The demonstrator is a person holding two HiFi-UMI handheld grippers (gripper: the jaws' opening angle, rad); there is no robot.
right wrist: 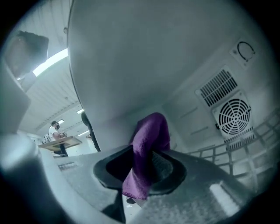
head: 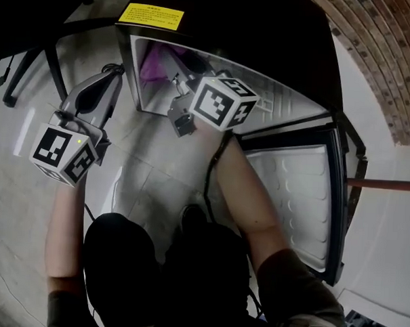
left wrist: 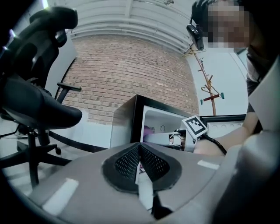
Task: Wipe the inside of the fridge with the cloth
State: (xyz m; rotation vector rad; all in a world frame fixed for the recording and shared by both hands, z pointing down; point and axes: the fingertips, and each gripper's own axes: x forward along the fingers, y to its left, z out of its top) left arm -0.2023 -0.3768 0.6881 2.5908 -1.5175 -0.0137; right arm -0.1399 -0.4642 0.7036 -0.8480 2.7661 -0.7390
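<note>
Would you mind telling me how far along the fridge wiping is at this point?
Done: the fridge door is open and the right gripper is shut on the purple cloth. In hand: the cloth is inside the fridge, by an inner wall; contact is unclear. Left: nothing shows whether the fan grille area or wire shelf has been wiped. The left gripper is shut, empty, outside.

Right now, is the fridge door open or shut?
Open: the door stands aside, its inner face showing, and the right gripper holds the purple cloth inside.

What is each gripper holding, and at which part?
The right gripper pinches the purple cloth near its middle, ends free above and below. The left gripper holds nothing.
</note>
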